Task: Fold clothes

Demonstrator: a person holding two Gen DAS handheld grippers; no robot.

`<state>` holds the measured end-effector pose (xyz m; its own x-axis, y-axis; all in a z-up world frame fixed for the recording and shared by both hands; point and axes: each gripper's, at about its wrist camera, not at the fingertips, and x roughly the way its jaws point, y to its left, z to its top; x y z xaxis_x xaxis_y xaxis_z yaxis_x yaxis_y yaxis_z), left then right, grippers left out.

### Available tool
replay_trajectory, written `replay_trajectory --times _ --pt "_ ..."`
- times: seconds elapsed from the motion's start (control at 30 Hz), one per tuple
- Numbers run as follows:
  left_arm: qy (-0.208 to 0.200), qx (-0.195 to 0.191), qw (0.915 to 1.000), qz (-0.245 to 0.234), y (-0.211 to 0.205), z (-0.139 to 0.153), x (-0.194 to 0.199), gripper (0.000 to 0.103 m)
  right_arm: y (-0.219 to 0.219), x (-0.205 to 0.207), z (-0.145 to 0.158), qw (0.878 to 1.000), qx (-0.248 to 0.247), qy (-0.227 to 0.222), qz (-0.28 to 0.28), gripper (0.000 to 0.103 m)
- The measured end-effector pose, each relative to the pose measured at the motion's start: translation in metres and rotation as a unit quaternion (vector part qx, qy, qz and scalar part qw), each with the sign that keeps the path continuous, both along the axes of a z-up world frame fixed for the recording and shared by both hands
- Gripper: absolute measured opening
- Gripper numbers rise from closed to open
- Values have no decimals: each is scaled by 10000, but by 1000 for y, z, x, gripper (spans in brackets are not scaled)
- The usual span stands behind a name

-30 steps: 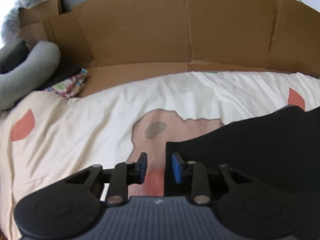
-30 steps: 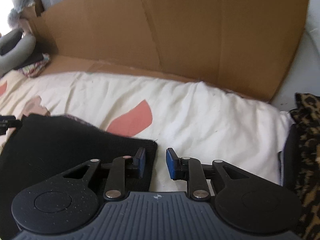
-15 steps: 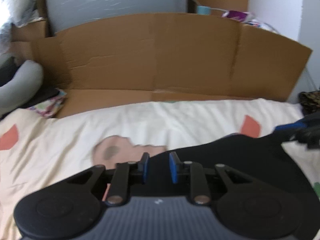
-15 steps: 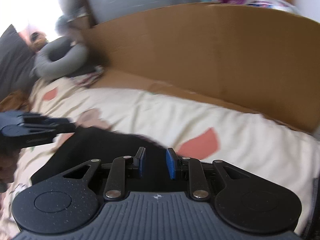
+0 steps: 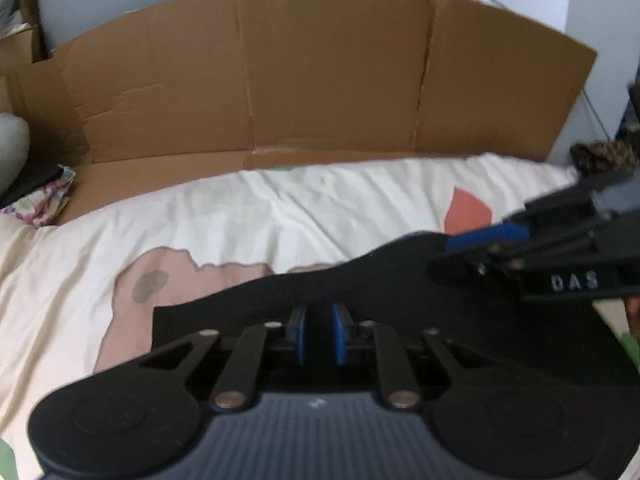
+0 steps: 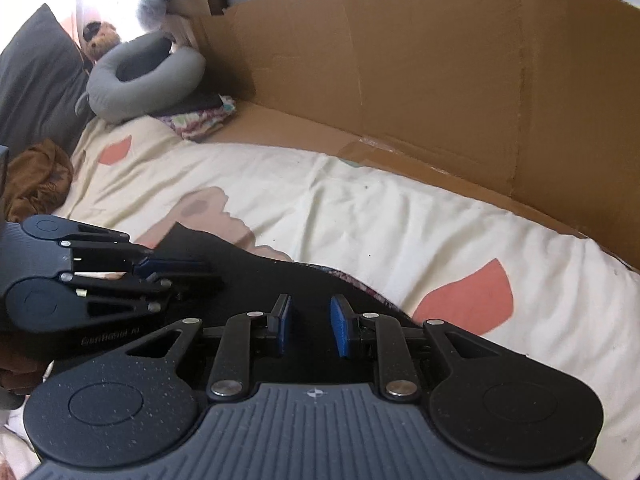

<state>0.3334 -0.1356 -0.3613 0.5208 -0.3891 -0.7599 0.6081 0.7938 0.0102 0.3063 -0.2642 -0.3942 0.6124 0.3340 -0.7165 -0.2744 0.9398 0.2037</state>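
Black garment [image 5: 400, 296] lies on bed sheet [image 5: 280, 216], near front edge of bed, well before cardboard wall [image 5: 328, 76]. My left gripper [image 5: 318, 334] closing, cloth between jaws, so I can lift edge for fold. My right gripper [image 6: 310, 326] parted over same garment; grip I cannot tell. Both grippers tilted down, pointing toward each other.

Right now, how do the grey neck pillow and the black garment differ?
The grey neck pillow is a puffy ring lying at the bed's far corner, untouched; the black garment lies flat and thin in the middle, with the left gripper and right gripper at it. Both rest on the bedsheet.
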Motion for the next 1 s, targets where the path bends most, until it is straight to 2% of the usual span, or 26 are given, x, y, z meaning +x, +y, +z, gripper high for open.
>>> replay_trajectory --times 0.13,0.27,0.4,0.43,0.5,0.6,0.83,1.0 --pt "297 -250 9991 190 7 -7 9 16 6 7 -7 9998 -165 22 57 27" --pt "218 -161 9995 144 5 -8 8 16 10 10 -13 9994 -339 -29 78 27" --pt "171 -90 9996 189 3 0 6 16 10 10 -7 9994 -343 40 0 27" --pt "103 -48 9998 190 2 4 4 16 10 7 -3 9994 -348 -61 -31 27" --pt "-39 21 9998 178 1 11 -2 24 9 -1 7 9989 -358 -290 -97 28" --pt "-159 -112 9998 81 2 22 -13 24 13 -15 19 9979 -386 -518 80 28" --pt "-285 -345 9986 -283 -6 37 -43 22 20 -43 27 9977 -280 -541 292 28" --pt "-141 -307 9989 -314 -12 26 -48 21 21 -57 24 9983 -309 -451 216 28"
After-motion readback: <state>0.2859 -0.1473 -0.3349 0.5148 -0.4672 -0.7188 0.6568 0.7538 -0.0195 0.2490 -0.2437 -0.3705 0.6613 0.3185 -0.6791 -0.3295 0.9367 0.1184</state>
